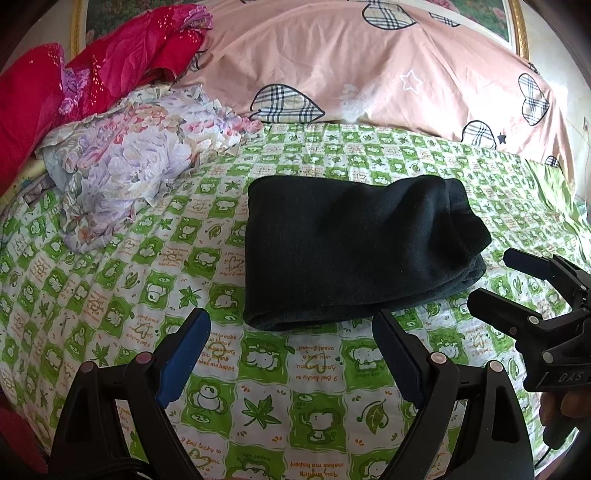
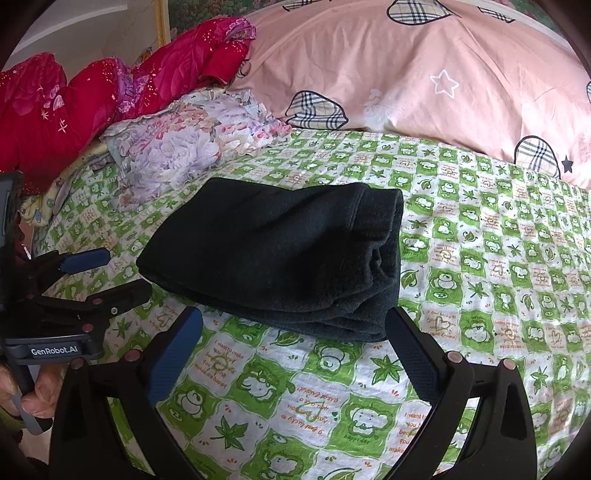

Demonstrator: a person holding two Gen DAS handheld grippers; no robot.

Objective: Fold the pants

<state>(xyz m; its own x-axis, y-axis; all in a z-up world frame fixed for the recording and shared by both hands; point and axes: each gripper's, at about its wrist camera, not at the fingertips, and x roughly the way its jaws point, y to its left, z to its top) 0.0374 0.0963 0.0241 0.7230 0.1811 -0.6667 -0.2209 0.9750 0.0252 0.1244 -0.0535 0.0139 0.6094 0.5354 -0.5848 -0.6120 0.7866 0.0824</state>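
Surface: bed covered by a green-and-white checked sheet point(image 1: 295, 387) printed with cartoon animals, maple leaves and short lines of text; fabric slightly rumpled.

Far left, beyond the left tongs point(image 1: 291, 354): red quilt point(image 1: 92, 70) with small gold specks, bunched against the wall. Just below it, a crumpled floral cloth point(image 1: 129, 162) in lilac and pink, resting on the sheet.

Ahead of both tongs, centre: black pants point(image 1: 354, 243), folded into a compact thick rectangle, lying flat on the sheet. Rounded fold edge toward the left tongs; stacked layers visible at the right-hand end. Near the fingertips of both tongs, apart from the left pair; contact with the right pair not clear.

Left tongs: fingers spread wide, blue pads facing inward, nothing between them, hovering just short of the near edge of the pants.

Right tongs point(image 2: 295, 350): fingers likewise spread, nothing held, near the layered corner of the pants; right fingertip overlapping that corner in the right wrist view.

Behind the pants, across the far side: pink duvet point(image 1: 369, 66) with plaid hearts and outlined stars, heaped against the wall.

Top corners: gold picture frame point(image 1: 517, 26) enclosing a floral picture, on a pale wall.
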